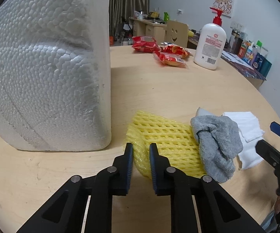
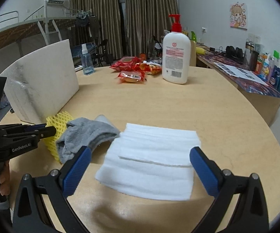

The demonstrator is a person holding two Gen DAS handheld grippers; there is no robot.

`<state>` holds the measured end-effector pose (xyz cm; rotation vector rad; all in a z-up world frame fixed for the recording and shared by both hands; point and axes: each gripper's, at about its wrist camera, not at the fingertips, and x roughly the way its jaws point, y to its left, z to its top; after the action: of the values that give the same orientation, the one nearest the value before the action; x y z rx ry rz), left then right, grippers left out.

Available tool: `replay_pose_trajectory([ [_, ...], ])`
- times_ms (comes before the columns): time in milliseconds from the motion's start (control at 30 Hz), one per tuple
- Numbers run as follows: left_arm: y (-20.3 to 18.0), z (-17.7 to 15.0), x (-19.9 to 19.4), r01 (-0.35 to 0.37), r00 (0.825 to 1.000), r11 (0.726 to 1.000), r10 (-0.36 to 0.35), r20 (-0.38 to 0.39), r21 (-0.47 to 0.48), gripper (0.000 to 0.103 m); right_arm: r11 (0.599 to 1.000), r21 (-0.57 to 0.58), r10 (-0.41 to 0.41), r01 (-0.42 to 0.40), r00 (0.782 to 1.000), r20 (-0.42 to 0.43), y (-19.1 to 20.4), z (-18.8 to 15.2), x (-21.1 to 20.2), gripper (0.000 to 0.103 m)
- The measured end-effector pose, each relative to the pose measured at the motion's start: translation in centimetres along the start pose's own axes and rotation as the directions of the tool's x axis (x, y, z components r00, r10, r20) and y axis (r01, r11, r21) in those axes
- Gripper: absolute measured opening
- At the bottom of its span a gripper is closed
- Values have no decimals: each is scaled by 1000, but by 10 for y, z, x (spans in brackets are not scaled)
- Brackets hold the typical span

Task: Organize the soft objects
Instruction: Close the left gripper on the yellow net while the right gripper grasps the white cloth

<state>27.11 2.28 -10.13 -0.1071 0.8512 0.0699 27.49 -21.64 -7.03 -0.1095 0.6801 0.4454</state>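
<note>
A yellow foam net [image 1: 165,141] lies on the round wooden table [image 1: 159,89], with a grey cloth [image 1: 215,145] draped over its right end. My left gripper [image 1: 141,147] is shut on the net's near left corner. White foam sheets [image 2: 149,161] lie stacked to the right of the cloth. My right gripper [image 2: 140,155] is open, its blue fingers either side of the sheets' near edge, holding nothing. The net [image 2: 57,128] and cloth [image 2: 83,137] also show in the right wrist view, as does the left gripper [image 2: 48,130].
A big white styrofoam box [image 1: 46,68] stands close on the left of the net. Further back are red snack packets [image 1: 159,52], a white pump bottle [image 1: 210,44] and a small spray bottle [image 2: 86,61]. A cluttered desk [image 2: 256,77] runs along the right wall.
</note>
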Motion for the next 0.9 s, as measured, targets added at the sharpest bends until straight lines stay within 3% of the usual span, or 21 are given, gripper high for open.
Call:
replay_pose_trajectory([
  [233,1,-1,-1,2,1000,1000,-2,0,6,16,999,-17,-30,29,998,-47,-1,-2,12,102],
  [367,1,-1,0,1,1000,1000,-1,-2,6,16,999,-17,-39,37,994,-99,-2,-2,20,88],
  [433,1,-1,0,-1,1000,1000,1,-2,8,16,999,-22,-44,42,990,-135,-1,-3,26,73],
  [700,0,-1,0,1,1000,1000,-1,-2,6,16,998,-48,-51,43,986,-161,1,-3,30,70],
  [767,0,-1,-1,0,1000,1000,0,-1,8,16,998,-53,-43,35,986,-161,2,-2,29,64],
  [833,0,-1,-1,1,1000,1000,-1,-1,6,16,998,-51,-38,30,987,-158,4,-3,27,41],
  [900,0,0,0,2,1000,1000,-2,0,7,16,999,-50,-30,23,988,-154,5,-4,25,30],
])
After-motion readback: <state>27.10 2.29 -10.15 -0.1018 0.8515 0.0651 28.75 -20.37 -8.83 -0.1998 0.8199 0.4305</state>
